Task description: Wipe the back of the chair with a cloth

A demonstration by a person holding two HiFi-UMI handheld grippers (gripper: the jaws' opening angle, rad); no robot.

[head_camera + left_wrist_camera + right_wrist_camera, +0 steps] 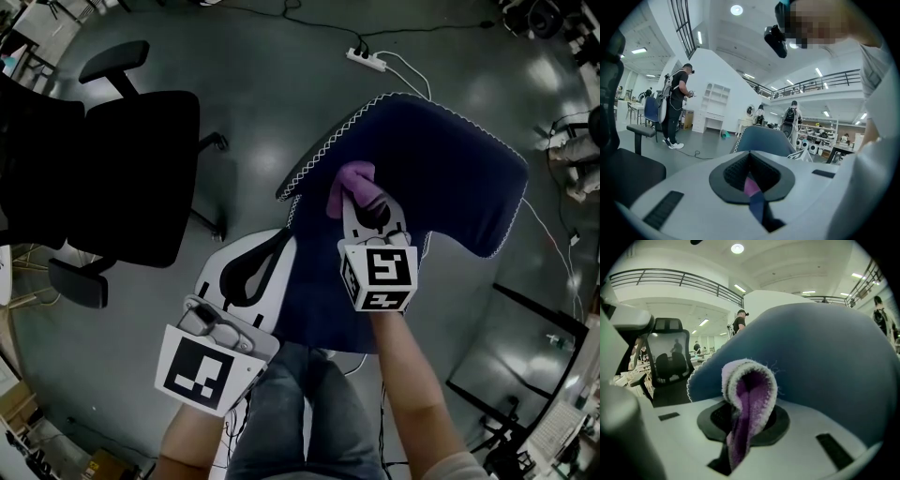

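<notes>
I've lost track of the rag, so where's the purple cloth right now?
In the head view, the purple cloth is pinched in the right gripper, against the blue chair back near the picture's centre.

Purple cloth (354,186) against blue chair back (441,159)
Cloth folded into a fuzzy loop, near the back's left, white-stitched edge.

White left hand-held gripper (272,248) and right hand-held gripper (361,199), black-and-white marker cubes (380,274), blue jeans (291,403).
</notes>
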